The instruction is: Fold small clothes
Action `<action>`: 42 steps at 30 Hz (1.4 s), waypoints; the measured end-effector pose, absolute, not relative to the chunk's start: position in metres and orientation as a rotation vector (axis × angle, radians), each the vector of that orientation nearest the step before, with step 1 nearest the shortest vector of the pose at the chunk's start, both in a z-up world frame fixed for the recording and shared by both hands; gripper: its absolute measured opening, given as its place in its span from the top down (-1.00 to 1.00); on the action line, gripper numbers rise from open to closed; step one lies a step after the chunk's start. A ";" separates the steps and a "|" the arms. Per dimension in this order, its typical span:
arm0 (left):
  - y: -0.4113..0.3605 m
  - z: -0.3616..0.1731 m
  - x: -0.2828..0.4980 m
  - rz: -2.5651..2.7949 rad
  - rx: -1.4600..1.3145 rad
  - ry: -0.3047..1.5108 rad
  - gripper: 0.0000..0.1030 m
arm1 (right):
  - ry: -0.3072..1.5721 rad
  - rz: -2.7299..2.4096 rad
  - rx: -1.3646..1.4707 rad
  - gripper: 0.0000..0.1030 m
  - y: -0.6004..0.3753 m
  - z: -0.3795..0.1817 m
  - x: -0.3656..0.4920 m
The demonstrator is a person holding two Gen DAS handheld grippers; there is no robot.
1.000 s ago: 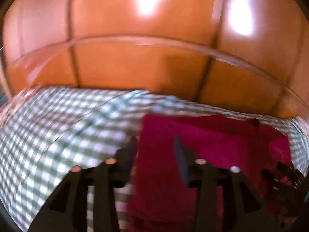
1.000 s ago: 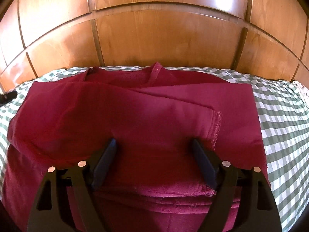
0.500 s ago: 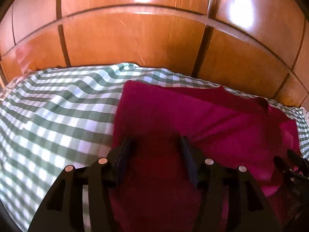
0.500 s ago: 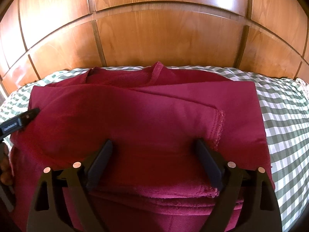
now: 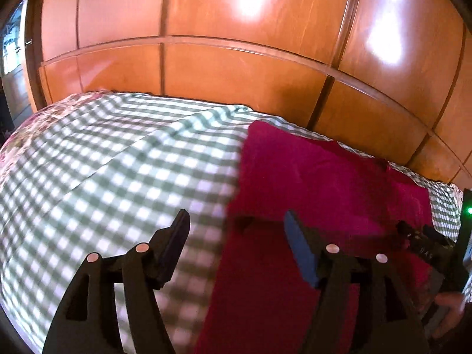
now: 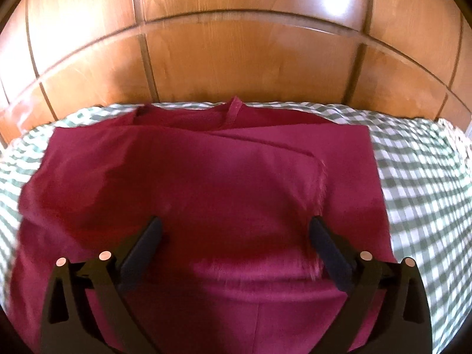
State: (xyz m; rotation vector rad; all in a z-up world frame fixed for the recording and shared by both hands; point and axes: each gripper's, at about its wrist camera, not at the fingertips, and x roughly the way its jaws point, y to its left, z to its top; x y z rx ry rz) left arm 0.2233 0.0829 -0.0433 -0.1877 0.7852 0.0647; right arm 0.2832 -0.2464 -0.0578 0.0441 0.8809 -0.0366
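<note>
- Both grippers, left gripper [image 5: 237, 221] and right gripper [image 6: 236, 227], are opening wide over the cloth, gripping nothing.
- One red garment [image 6: 206, 183] lies folded on the checked bedsheet [image 5: 103, 162], near the far wooden panelling [image 6: 236, 59].

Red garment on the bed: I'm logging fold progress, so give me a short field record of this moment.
garment: red garment, partly folded, a flap laid over its middle
surface: green-checked sheet
backdrop: wooden panels
left hand-held gripper: jaws opening, over the garment's left edge, nothing pinched
right hand-held gripper: jaws opening wide, above the garment, nothing pinched
</note>
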 end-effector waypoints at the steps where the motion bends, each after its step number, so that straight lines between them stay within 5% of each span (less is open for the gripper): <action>1: 0.087 -0.043 0.215 0.073 -0.177 0.784 -0.32 | 0.882 -0.045 0.046 -0.92 -0.249 -0.056 0.277; 19: 0.104 -0.079 0.136 -0.084 -0.154 0.921 -0.41 | 1.046 -0.141 0.178 -0.92 -0.348 -0.063 0.116; 22: 0.106 -0.092 0.119 -0.179 -0.125 1.000 -0.29 | 1.091 -0.078 0.226 -0.92 -0.348 -0.068 0.089; 24: 0.108 -0.098 0.105 -0.239 -0.108 1.040 0.05 | 1.119 -0.044 0.209 -0.85 -0.342 -0.068 0.069; 29: 0.109 -0.099 0.075 -0.375 -0.127 1.073 0.35 | 1.183 0.043 0.180 -0.27 -0.331 -0.065 0.030; 32: 0.101 -0.101 0.065 -0.408 -0.104 1.084 0.73 | 1.204 0.097 0.160 0.49 -0.325 -0.062 0.019; 34: 0.101 -0.097 0.064 -0.415 -0.126 1.069 0.77 | 1.202 0.121 0.160 0.80 -0.323 -0.056 0.020; 42: 0.118 -0.050 0.096 -0.501 -0.378 0.944 0.78 | 1.032 0.179 0.297 0.82 -0.334 -0.011 0.062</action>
